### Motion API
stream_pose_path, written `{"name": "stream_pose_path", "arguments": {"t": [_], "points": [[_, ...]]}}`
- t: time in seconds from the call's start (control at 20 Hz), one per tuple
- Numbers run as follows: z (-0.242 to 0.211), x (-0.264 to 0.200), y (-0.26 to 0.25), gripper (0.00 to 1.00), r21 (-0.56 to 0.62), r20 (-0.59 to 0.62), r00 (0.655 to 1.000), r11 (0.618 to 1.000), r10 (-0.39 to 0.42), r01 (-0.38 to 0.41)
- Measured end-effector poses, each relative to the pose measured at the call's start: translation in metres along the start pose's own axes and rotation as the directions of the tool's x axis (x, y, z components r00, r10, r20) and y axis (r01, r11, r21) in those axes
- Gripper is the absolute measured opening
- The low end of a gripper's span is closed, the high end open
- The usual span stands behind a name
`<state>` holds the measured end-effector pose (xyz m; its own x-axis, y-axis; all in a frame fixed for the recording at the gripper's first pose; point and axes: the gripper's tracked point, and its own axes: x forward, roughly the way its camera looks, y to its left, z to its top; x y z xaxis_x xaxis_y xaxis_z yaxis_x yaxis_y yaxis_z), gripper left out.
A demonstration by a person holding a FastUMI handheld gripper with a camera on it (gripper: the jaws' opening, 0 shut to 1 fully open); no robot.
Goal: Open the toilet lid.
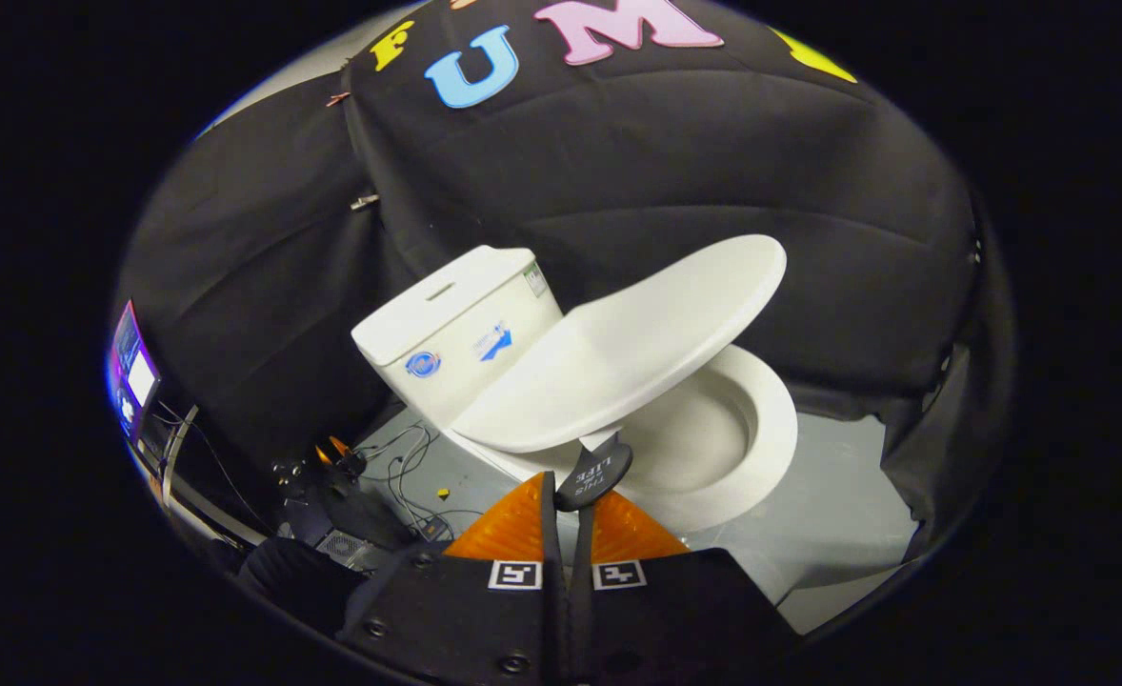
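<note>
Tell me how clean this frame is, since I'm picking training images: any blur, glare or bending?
Gripper view: fisheye bends the booth wall; the toilet lid, half raised, is sharp and evenly lit, without glare; the gripper, shut on the lid's dark tab, looks crisp; the bowl lies in soft shadow.

Gripper view: fisheye camera riding on the gripper [575, 505], looking forward along its two fingers and tilted downward, from close above and beside the toilet [618, 381]; the tank [456, 329] lies beyond the fingers, the grey floor [837, 514] below, the booth wall [666, 171] behind
</note>
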<state>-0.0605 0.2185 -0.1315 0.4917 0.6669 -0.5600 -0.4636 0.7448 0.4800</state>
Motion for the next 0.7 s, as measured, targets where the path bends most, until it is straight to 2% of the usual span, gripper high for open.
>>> {"name": "stream_pose_path", "arguments": {"t": [0.3,0.7], "points": [[0.047,0.003,0.051,0.05,-0.106,0.044,0.999,0.994,0.015,-0.010],[0.095,0.012,0.110,0.05,-0.250,0.123,0.992,0.968,0.025,0.007]]}}
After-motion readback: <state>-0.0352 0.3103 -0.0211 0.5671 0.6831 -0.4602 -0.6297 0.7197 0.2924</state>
